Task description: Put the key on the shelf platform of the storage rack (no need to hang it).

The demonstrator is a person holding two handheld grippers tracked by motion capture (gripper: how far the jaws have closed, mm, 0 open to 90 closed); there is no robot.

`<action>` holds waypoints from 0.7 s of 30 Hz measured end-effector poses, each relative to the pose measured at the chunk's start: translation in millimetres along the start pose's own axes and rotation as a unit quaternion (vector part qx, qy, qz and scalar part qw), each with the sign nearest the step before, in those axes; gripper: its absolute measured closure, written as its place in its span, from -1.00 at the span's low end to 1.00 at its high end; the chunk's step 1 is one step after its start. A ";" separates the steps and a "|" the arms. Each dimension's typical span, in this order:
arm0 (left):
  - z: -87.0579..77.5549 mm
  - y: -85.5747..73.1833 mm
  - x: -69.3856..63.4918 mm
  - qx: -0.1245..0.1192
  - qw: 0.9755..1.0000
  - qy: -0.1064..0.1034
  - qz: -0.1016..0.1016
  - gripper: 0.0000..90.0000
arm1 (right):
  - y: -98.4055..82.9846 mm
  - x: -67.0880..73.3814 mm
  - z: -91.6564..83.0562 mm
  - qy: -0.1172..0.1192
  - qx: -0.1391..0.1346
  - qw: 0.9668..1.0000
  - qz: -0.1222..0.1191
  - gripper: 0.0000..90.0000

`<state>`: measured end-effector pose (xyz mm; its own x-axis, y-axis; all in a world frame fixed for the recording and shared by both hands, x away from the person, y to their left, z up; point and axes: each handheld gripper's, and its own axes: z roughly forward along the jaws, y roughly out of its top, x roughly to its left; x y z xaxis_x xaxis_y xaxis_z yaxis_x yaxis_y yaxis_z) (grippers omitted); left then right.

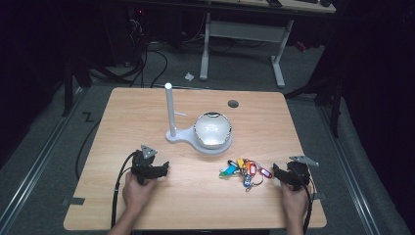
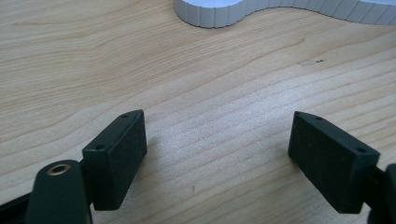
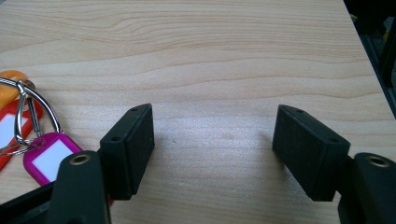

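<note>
A bunch of keys with coloured tags (image 1: 245, 171) lies on the wooden table (image 1: 195, 196), toward the front right. My right gripper (image 1: 283, 173) rests just right of it, open, nothing between its jaws. In the right gripper view (image 3: 213, 151) a magenta tag (image 3: 46, 158), orange and red tags and a metal ring (image 3: 32, 105) lie to the left of the jaws. A white stand (image 1: 199, 139) with an upright post (image 1: 170, 108) and a shiny dome (image 1: 212, 129) sits mid-table. My left gripper (image 1: 157, 170) rests at the front left, open and empty (image 2: 217, 158), with the stand's ribbed base (image 2: 280, 11) ahead.
A dark round hole (image 1: 233, 104) sits near the table's far edge. Beyond the table stand a white desk frame (image 1: 242, 44) and cables on the floor (image 1: 147, 63). The table's right edge (image 3: 369, 70) is close to my right gripper.
</note>
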<state>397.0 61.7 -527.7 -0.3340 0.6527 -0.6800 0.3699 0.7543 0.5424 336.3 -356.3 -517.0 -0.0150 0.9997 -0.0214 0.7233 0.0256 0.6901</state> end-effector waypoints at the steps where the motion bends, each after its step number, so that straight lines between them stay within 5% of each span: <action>1: 0.0 0.0 0.0 0.000 1.000 0.000 0.000 -0.56 | -0.1 0.0 0.2 0.001 -0.001 1.000 0.000 -0.34; 21: -2.7 -2.6 0.1 0.000 1.000 -0.003 0.005 -0.56 | -1.0 0.4 -0.9 0.002 0.000 1.000 -0.002 -0.36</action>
<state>393.6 60.0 -527.9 -0.3249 0.6600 -0.6774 0.3737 0.7476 0.5490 335.0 -356.0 -517.1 -0.0201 0.9996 -0.0218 0.7226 0.0296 0.6906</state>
